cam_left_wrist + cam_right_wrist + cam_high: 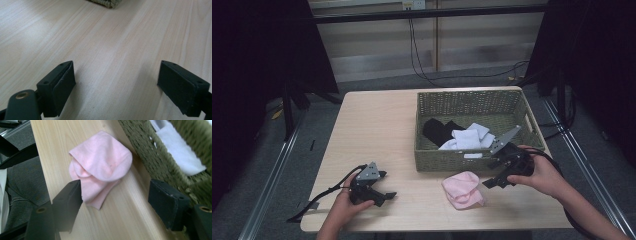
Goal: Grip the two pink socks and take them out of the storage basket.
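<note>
A folded pink sock (463, 189) lies on the wooden table (377, 130) just in front of the woven basket (447, 161). My right gripper (492, 173) hovers just to its right, close to the basket's front wall, and stands open. In the right gripper view the pink sock (100, 167) lies ahead of the right gripper (115, 192), with its lower edge beside one jaw and no pad pressing on it. My left gripper (386, 186) rests low at the table's front left. It is open, with bare wood between the jaws in the left gripper view (116, 75).
The basket holds white socks (469, 137) and black socks (437, 130). One corner of the basket (107, 2) sits far ahead of the left gripper. The table's front edge (41, 165) runs close by the pink sock. Bare wood covers the table's left half.
</note>
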{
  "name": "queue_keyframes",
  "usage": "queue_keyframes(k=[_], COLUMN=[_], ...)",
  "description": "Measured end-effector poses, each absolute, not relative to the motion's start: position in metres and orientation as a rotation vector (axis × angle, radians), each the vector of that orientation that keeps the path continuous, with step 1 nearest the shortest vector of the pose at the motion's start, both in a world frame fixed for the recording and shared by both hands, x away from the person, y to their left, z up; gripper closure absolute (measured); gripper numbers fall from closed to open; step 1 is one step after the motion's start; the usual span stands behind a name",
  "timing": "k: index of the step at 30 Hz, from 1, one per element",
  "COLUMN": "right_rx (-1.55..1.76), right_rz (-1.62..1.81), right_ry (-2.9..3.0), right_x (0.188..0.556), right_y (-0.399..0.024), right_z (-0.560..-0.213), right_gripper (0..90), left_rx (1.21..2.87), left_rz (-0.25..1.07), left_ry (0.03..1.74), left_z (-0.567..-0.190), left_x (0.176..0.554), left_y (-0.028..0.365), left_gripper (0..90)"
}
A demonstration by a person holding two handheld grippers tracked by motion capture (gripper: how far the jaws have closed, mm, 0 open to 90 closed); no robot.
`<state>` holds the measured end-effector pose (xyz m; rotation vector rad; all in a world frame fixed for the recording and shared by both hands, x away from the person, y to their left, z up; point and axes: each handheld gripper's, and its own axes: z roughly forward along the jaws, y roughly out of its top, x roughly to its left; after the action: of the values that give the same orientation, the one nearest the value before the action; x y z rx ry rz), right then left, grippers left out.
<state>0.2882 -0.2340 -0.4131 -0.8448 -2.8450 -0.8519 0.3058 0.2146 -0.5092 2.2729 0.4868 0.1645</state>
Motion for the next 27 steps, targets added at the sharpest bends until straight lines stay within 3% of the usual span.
queue_keyframes(k=[27], right_rx=[-0.970], right_rz=[-1.138], right_ry=[-2.863], right_x=[0.269], right_y=[-0.278], right_z=[-0.490], right_gripper=[23.2], left_rx=[2.273], left_rz=[0.164], left_ry=[0.487], left_z=[-0.509], left_x=[0.306], left_y=[0.215], left_gripper=[13.8])
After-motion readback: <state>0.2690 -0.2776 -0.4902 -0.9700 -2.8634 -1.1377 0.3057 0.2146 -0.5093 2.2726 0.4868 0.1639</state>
